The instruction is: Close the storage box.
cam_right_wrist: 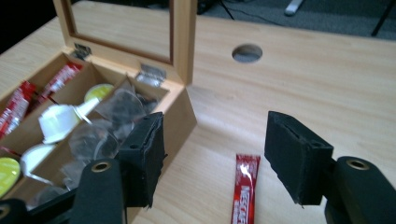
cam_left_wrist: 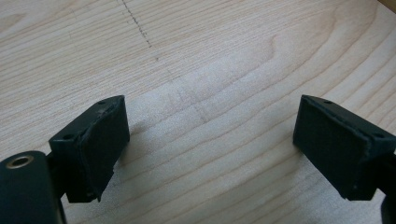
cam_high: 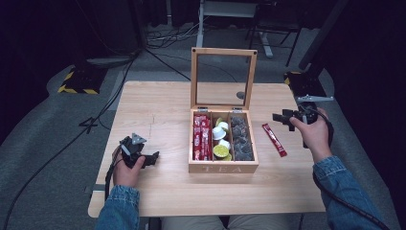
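The left gripper (cam_high: 154, 158) rests low over the bare table (cam_high: 158, 103) with its fingers (cam_left_wrist: 100, 149) spread wide and only wood grain between them; it takes no part in the work right now. To its right stands the tea box (cam_high: 223, 167), lid up, with red sachets in the left compartment, small cups in the middle one and dark tea bags in the right one. Further right, a single red sachet (cam_right_wrist: 245, 189) lies flat on the table beside the box's outer wall, just below and ahead of the right gripper (cam_right_wrist: 212, 156), whose fingers (cam_right_wrist: 296, 156) stand apart and hold nothing. The sachet lies between the lines of the two fingers but is clear of both. Judging by this, the step in hand concerns this lone sachet, set down outside the box or waiting to be fetched. A next grasp would call for lowering the fingers astride the sachet and pinching its thin edges.
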### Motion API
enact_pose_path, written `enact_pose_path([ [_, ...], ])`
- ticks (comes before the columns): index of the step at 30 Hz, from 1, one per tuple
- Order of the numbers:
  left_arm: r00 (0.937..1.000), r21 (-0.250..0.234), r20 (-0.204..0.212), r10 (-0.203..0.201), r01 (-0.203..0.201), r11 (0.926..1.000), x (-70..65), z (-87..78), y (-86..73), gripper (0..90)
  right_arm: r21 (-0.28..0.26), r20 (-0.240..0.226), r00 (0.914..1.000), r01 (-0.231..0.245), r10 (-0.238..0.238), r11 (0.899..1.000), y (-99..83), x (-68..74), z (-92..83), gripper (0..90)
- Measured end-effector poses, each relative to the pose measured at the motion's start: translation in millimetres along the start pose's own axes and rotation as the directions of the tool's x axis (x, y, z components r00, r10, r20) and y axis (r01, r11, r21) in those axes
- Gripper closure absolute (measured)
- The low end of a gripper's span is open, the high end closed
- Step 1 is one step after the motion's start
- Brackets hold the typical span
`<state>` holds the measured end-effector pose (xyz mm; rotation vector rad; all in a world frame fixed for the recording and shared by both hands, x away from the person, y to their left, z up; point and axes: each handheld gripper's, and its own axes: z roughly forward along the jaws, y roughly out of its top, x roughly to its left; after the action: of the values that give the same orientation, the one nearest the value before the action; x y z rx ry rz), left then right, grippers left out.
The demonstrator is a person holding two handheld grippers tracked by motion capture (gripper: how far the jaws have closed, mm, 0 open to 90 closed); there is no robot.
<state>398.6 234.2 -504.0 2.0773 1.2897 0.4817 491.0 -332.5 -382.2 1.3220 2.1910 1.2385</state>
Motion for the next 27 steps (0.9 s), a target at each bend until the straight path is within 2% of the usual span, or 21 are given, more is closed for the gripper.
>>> enact_pose_path([
  [3, 1.0000, 0.000, 0.000, 0.000, 0.000, 1.0000, 0.0, 0.0, 0.0, 11.1, -0.018, -0.009, 0.9999, 0.011, -0.011, 1.000, 6.1, 1.2, -1.4, 38.1],
  [4, 1.0000, -0.001, 0.001, 0.000, 0.000, 1.0000, 0.0, 0.1, 0.0, 11.1, -0.036, -0.016, 0.9996, 0.021, -0.022, 0.999, 13.9, 3.5, -2.4, 37.4],
  [14, 1.0000, -0.003, -0.001, 0.001, -0.001, 1.0000, -0.1, 0.2, -0.1, 11.1, -0.081, -0.030, 0.9953, 0.090, -0.092, 0.993, 48.5, 16.7, 3.6, 36.8],
  [15, 1.0000, -0.003, -0.001, 0.001, -0.001, 1.0000, -0.1, 0.2, -0.1, 11.1, -0.081, -0.030, 0.9953, 0.090, -0.092, 0.993, 48.5, 16.7, 3.6, 36.8],
  [18, 1.0000, -0.004, -0.001, 0.000, 0.000, 1.0000, -0.1, 0.2, -0.2, 11.1, -0.106, -0.035, 0.9939, 0.101, -0.105, 0.989, 63.6, 19.2, 6.9, 36.8],
  [21, 1.0000, -0.004, 0.000, 0.000, 0.000, 1.0000, -0.1, 0.3, -0.2, 11.1, -0.117, -0.031, 0.9913, 0.123, -0.128, 0.985, 75.5, 21.1, 9.3, 36.8],
  [27, 1.0000, -0.003, 0.000, 0.003, -0.003, 1.0000, 0.1, 0.2, -0.2, 11.1, -0.136, -0.032, 0.9889, 0.140, -0.145, 0.981, 96.7, 20.1, 18.4, 36.8],
])
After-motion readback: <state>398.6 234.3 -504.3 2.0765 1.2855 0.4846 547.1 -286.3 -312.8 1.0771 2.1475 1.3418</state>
